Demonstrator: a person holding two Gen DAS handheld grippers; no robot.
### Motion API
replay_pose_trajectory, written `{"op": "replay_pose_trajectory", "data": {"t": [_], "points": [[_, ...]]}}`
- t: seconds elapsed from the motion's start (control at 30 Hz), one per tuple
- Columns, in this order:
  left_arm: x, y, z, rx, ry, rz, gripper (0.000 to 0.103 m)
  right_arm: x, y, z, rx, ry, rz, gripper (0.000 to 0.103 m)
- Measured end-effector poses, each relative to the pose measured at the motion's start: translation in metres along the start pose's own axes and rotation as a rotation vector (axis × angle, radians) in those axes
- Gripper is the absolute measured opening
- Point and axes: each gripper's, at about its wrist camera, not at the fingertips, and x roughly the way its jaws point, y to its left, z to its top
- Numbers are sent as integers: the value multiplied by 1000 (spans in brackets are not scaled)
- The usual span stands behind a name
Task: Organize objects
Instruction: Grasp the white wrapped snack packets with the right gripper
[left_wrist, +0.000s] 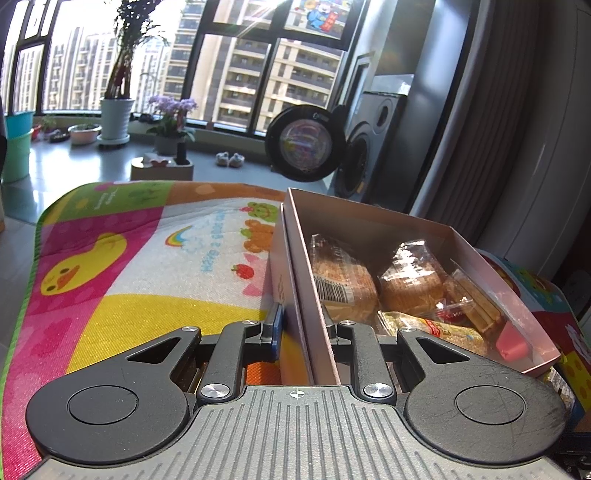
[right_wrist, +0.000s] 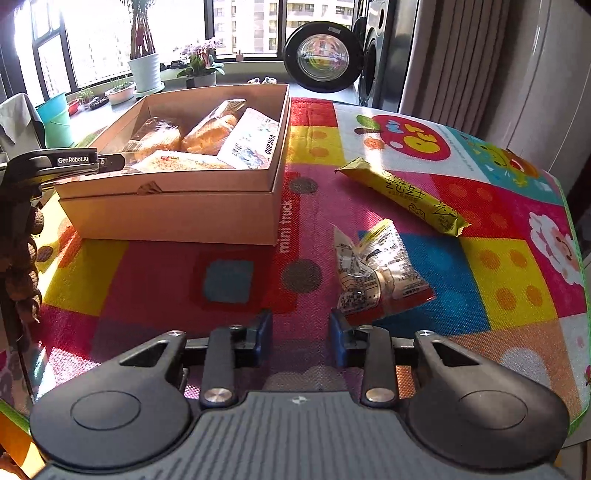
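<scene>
Your left claw (left_wrist: 306, 328) is clamped on the near wall of the open brown cardboard box (left_wrist: 373, 221), one finger outside and one inside. Wrapped bread loaves (left_wrist: 343, 277) and snack packets fill the box. Your right claw (right_wrist: 301, 332) hangs with its blue-padded fingers (right_wrist: 264, 328) apart, gripping nothing, just above the colourful cartoon-print mat (right_wrist: 509, 266) covering the bench. Just beside its right finger lies a clear printed snack bag (right_wrist: 376, 273); farther out lies a long yellow wrapped snack bar (right_wrist: 402, 195), right of the box.
</scene>
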Motion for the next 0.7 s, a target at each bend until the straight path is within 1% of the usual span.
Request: {"op": "replay_pose_trajectory", "data": {"t": [0.1, 0.2, 0.27, 0.33, 0.37, 0.43, 0.5, 0.57, 0.67, 0.7], "points": [[0, 0, 0, 0, 0, 0, 21, -2, 0, 1, -8, -7, -17, 26], [0, 0, 0, 0, 0, 0, 21, -4, -4, -1, -15, -16, -88, 27], [0, 0, 0, 0, 0, 0, 21, -6, -9, 0, -7, -26, -135, 31], [0, 0, 0, -1, -1, -1, 21, -13, -16, 1, 11, -48, -165, 45], [0, 0, 0, 0, 0, 0, 21, -16, -18, 1, 18, -60, -168, 48], [0, 0, 0, 0, 0, 0, 21, -24, -21, 2, 25, -83, -154, 62], [0, 0, 0, 0, 0, 0, 21, -27, -20, 4, 17, -93, -127, 65], [0, 0, 0, 1, 0, 0, 21, -25, -17, 5, 7, -94, -116, 65], [0, 0, 0, 0, 0, 0, 21, -13, -7, 14, -50, -90, -115, 65], [0, 0, 0, 1, 0, 1, 21, -8, -7, 17, -59, -89, -118, 68]]}}
